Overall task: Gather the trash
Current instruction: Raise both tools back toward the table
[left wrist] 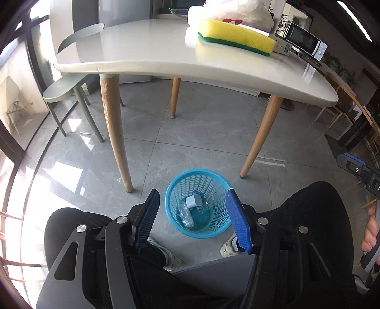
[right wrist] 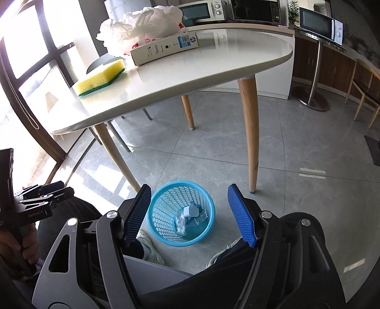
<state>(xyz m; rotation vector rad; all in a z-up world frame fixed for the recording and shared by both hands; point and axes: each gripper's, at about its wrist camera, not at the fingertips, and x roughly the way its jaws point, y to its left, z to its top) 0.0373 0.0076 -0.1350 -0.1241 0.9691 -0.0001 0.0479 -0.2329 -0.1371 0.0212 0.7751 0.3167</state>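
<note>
Left gripper (left wrist: pixel 192 218) tilts steeply down, blue pads wide apart, nothing between them. Right gripper (right wrist: pixel 190 214) is angled down as well, jaws spread, empty too. In the left wrist view the right hand (left wrist: pixel 370 233) wraps its handle at the far right edge, fingers curled. In the right wrist view the left hand (right wrist: pixel 11 244) grips its handle low at the left edge. Both grippers hang over the person's knees, side by side.

White table (left wrist: pixel 147 47) before us with sponge (left wrist: pixel 235 35), box (right wrist: pixel 166 47), crumpled bag (right wrist: pixel 142 21); blue basket (left wrist: pixel 171 197) on our floor (left wrist: pixel 201 133).
</note>
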